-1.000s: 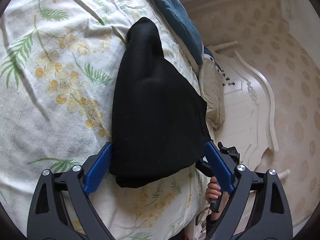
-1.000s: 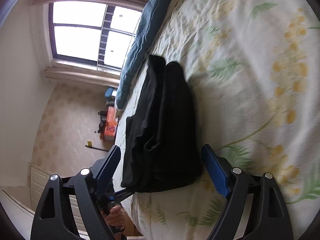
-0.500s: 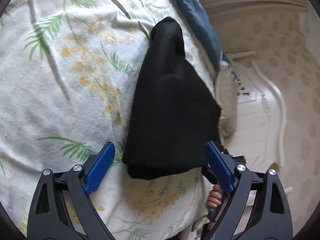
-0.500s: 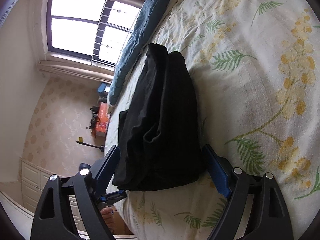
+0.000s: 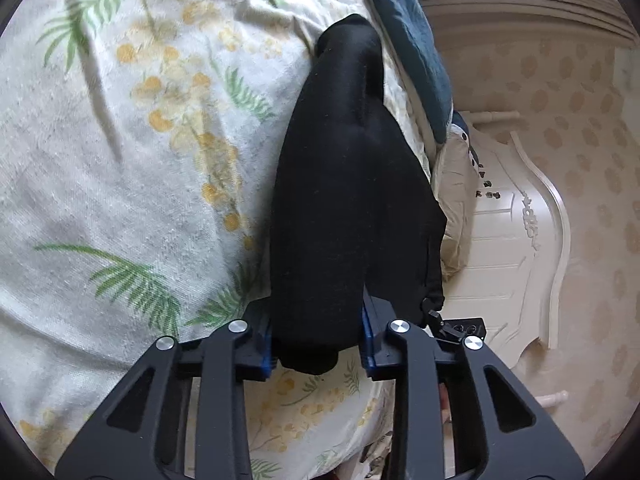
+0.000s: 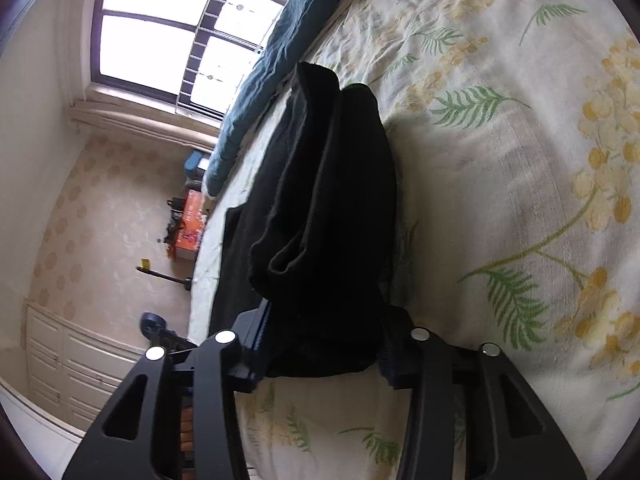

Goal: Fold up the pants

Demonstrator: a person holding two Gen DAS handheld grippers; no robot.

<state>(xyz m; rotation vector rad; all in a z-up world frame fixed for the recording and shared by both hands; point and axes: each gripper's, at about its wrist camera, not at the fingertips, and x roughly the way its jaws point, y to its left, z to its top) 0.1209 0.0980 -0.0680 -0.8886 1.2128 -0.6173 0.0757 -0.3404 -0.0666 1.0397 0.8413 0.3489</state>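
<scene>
black pants, folded into a long narrow bundle, lie on a bed near its edge, running lengthwise along that edge. the bed is covered by a cream sheet printed with yellow flowers and green fern leaves.

in the left wrist view, the left gripper is pressed together on the near end of the pants, its blue-lined fingers squeezing the dark cloth from both sides. the cloth bulges out between them and narrows toward the far end. a dark blue blanket lies along the edge of the bed just beyond the pants. past the bed's edge stands a white cabinet with a curved top, against beige patterned wallpaper.

in the right wrist view, the right gripper is likewise clamped on an end of the pants, with the fabric pinched between its two black fingers. here the bundle shows several stacked layers, with an open fold of cloth on its left side. part of the pants hangs toward the edge of the bed. the blue blanket stretches toward a bright window. an orange box sits on the floor by the wall, and white drawers line the lower left corner.
</scene>
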